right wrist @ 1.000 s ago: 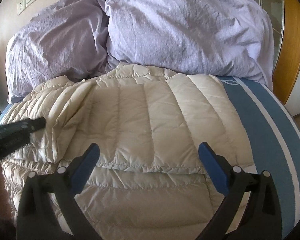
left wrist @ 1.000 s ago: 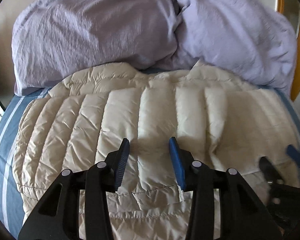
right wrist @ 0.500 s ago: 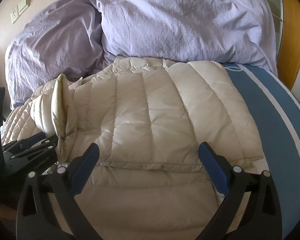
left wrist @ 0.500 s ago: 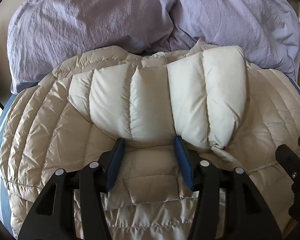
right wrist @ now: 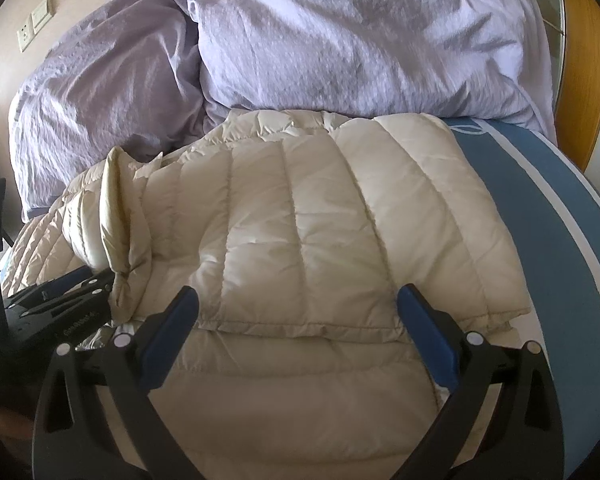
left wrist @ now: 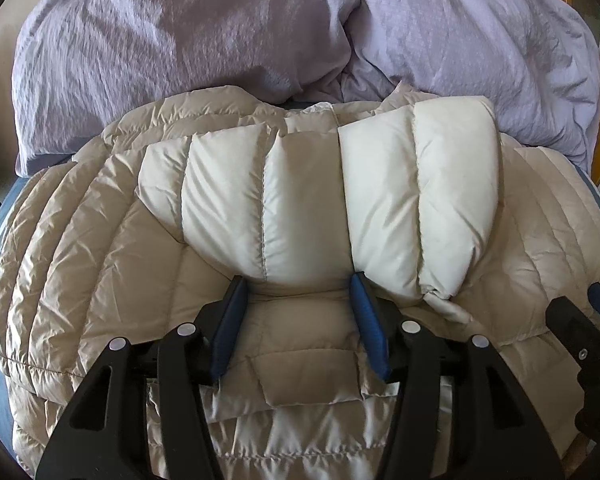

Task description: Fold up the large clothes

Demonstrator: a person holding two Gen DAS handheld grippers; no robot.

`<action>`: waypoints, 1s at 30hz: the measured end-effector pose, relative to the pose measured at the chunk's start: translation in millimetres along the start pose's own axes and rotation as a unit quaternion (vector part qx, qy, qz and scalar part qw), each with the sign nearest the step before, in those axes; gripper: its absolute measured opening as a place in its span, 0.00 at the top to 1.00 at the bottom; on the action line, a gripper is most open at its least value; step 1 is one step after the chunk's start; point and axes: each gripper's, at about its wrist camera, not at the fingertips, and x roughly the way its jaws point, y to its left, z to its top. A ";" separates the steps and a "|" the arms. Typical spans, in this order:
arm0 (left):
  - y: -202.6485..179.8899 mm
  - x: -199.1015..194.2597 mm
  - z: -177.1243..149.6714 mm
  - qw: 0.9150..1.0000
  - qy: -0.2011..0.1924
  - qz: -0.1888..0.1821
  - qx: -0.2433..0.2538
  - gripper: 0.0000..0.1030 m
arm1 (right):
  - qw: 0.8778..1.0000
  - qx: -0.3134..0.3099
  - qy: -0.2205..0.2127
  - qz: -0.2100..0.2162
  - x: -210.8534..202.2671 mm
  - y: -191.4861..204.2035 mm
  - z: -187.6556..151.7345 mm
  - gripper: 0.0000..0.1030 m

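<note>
Bedroom setting: beige wall with a switch plate and socket (right wrist: 36,26) at far left, curved wooden headboard (right wrist: 580,64) at far right. Bed sheet (right wrist: 548,216), blue with pale stripes, bare along the right side and at the left edge.

Two lilac pillows at the far end, touching one another: darker lilac pillow (right wrist: 108,92) on the left, paler lilac pillow (right wrist: 360,36) on the right, both creased.

Cream quilted down jacket (right wrist: 320,220), spread over the middle of the bed, far edge touching the pillows. Quilting channels running near to far. Folded-over section (left wrist: 340,200) lying on top of the body, paler than the layer beneath, rolled edge nearest the left gripper. Seen from the right wrist, the same fold standing up as a ridge at the left of the jacket. Hem seam crossing just beyond the right gripper's pads.

Left gripper (left wrist: 296,300): black frame, blue pads, jaws at a middling spread, just been opening; tips at the near edge of the fold, a bulge of fabric between them, pads not pressing it.

Right gripper (right wrist: 298,312): jaws wide, poised above the jacket's near portion, nothing clasped.
</note>
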 end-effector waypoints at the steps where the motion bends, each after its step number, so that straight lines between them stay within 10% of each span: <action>1: 0.4 0.0 0.0 1.000 0.000 0.000 0.000 0.46 | 1.000 0.001 0.000 0.000 0.1 -0.2 0.1 0.03; 30: 79.0 -112.9 -57.8 0.998 -0.041 0.029 -0.026 0.28 | 1.000 -0.023 0.010 -0.014 -53.8 9.4 -11.2 0.03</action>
